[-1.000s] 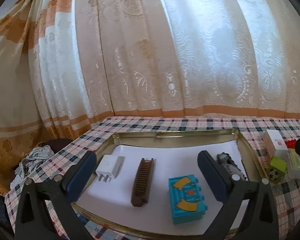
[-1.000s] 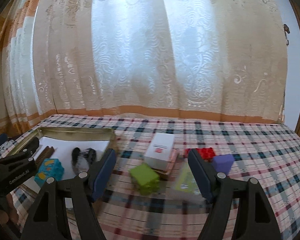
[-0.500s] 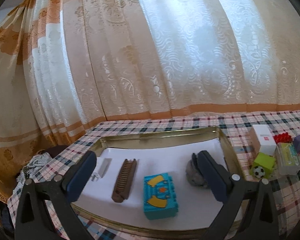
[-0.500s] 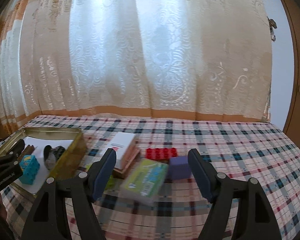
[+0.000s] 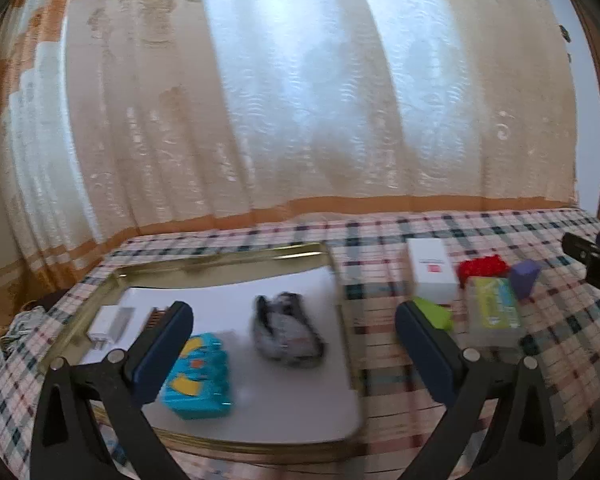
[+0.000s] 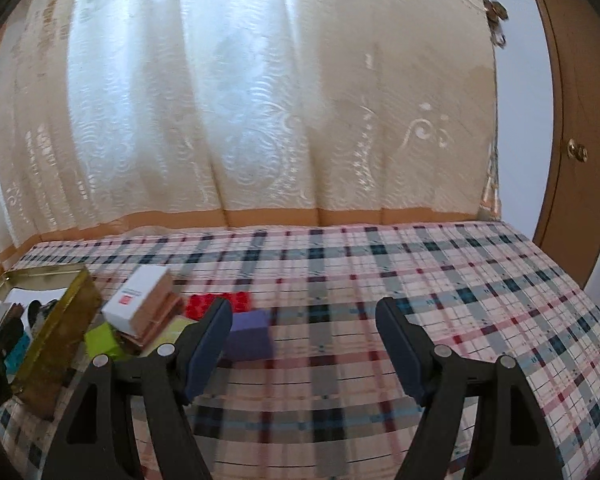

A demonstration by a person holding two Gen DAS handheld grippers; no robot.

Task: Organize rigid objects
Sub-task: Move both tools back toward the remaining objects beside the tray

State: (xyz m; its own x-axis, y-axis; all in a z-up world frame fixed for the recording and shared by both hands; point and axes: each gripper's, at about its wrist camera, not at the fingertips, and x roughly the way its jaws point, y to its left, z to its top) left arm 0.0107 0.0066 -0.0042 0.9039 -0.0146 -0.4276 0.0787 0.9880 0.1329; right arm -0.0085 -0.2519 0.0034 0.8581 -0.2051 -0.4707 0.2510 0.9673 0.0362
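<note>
Gold tray taken as landmark, set on plaid tablecloth. Inside tray, on white liner: white charger at far left, teal toy block toward near edge, grey-black blurred item toward right wall. Outside tray, right of its right wall: green cube nearest, white box behind it, red brick, green-labelled pack and purple block farther right. Left gripper poised above tray's near right part, jaws wide apart, gripping nothing. Right gripper well right of tray over bare cloth, jaws parted, gripping nothing; purple block just outside its left finger.
</note>
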